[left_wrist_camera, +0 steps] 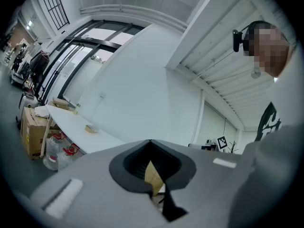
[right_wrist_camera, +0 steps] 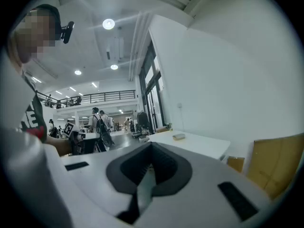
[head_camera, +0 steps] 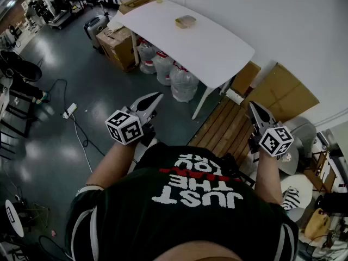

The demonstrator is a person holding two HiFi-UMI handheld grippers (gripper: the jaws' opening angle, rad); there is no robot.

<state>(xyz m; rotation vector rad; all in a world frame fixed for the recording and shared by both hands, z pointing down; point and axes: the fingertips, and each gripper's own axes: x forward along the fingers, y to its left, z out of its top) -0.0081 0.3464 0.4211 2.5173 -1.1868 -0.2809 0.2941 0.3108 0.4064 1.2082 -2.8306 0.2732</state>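
1. Left gripper [head_camera: 154, 98]: jaws pressed together, nothing between them.
2. Right gripper [head_camera: 253, 107]: jaws likewise together, empty.
3. Ahead of both, well apart: white table [head_camera: 217, 53], with a small tan box [head_camera: 185, 21] lying toward its far end.

Left claw [left_wrist_camera: 151, 144]: jaws closed tip to tip, nothing gripped. Far beyond it, to its left, a white counter [left_wrist_camera: 66, 118] carries a small flat object [left_wrist_camera: 90, 128]. Cardboard box [left_wrist_camera: 31, 134] and water jugs [left_wrist_camera: 53, 156] sit under that counter.
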